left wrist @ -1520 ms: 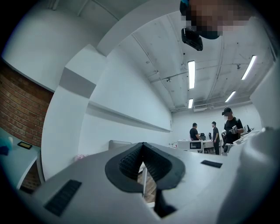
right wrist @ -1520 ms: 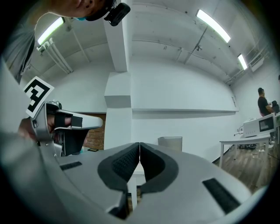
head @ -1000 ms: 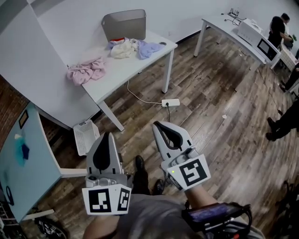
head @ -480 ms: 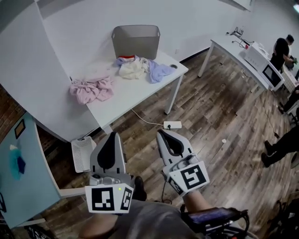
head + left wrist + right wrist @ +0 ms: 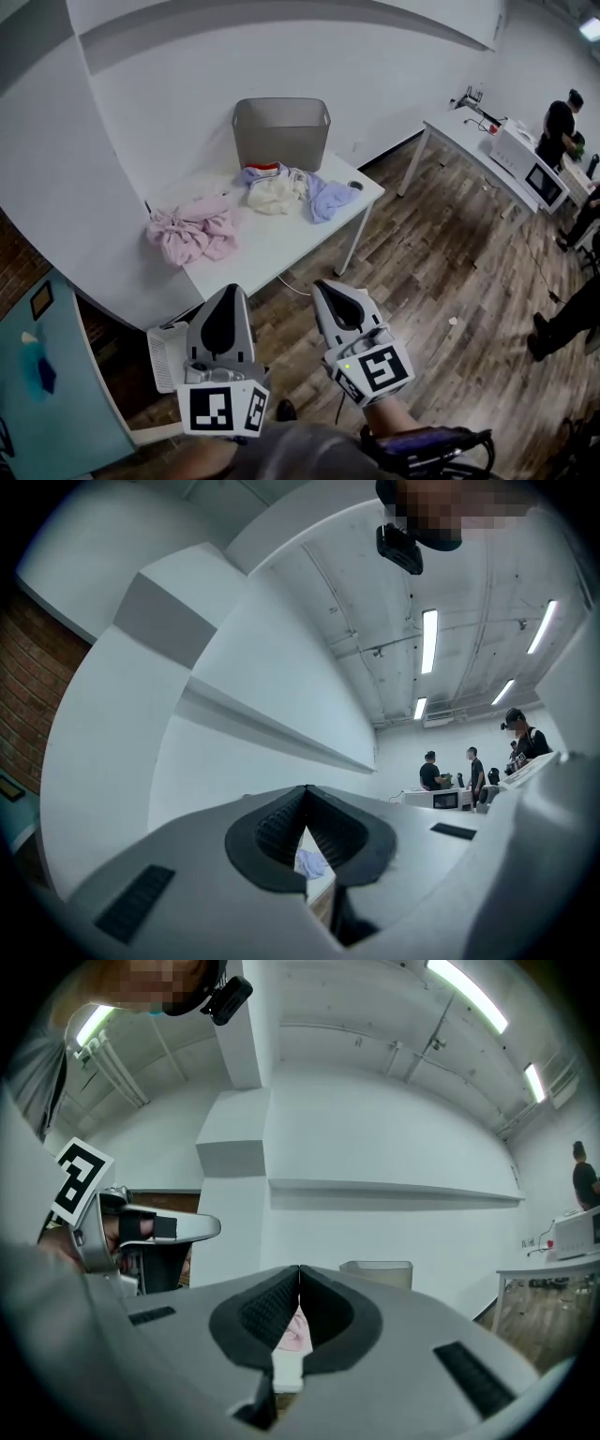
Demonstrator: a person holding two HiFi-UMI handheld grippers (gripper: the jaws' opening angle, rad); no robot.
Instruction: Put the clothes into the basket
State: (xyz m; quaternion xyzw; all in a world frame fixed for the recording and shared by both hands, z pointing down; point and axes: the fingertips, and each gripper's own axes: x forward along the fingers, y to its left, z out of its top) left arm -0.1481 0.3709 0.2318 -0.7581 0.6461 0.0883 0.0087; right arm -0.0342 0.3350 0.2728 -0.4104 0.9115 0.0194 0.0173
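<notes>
Fingers of left gripper and right gripper pressed together, empty; wooden floor before table, clothes, basket.

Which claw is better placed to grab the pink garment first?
Left, likely. The pink garment lies at the table's left end, on the left claw's side; the right claw sits nearer the lavender piece. Both are shut, empty, short of the table.

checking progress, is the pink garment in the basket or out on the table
Out: the pink garment lies crumpled on the white table, well apart from the grey basket.
</notes>
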